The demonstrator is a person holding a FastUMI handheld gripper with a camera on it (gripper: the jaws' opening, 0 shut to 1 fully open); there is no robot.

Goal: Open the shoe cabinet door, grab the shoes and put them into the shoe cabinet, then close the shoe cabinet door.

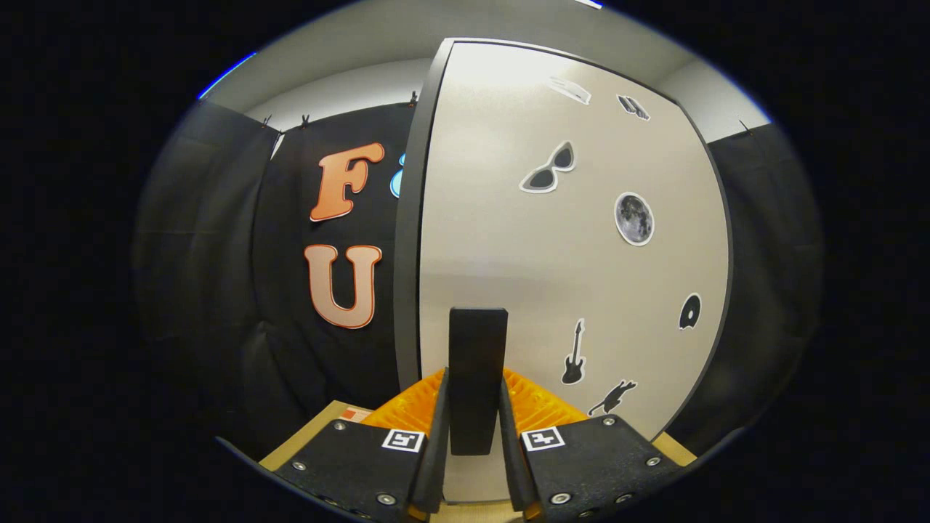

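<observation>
We see the tool (476,428) closed on the dark upright handle (477,378) of the shoe cabinet door (508,254), with both fingers (434,436) pressing the handle from either side. The handle rises from between the fingers and ends in a flat top just ahead of them; its lower end is hidden behind the tool's body, so we cannot tell how it joins the door.

The door is a pale panel with a dark edge, standing directly beyond the fingers and stretching up and off to their right. Its dark left edge runs up just left of the handle. Stickers dot the panel: sunglasses (548,171) and a moon (634,218) high above the tool, a guitar (574,356) and a leaping cat (612,397) just right of the fingers, a small disc (689,311) farther right. Two more stickers near the top are too distorted to identify.

A light wooden surface (309,439) shows beside the tool at left, mostly cut off. The cabinet interior is hidden behind the door.
</observation>
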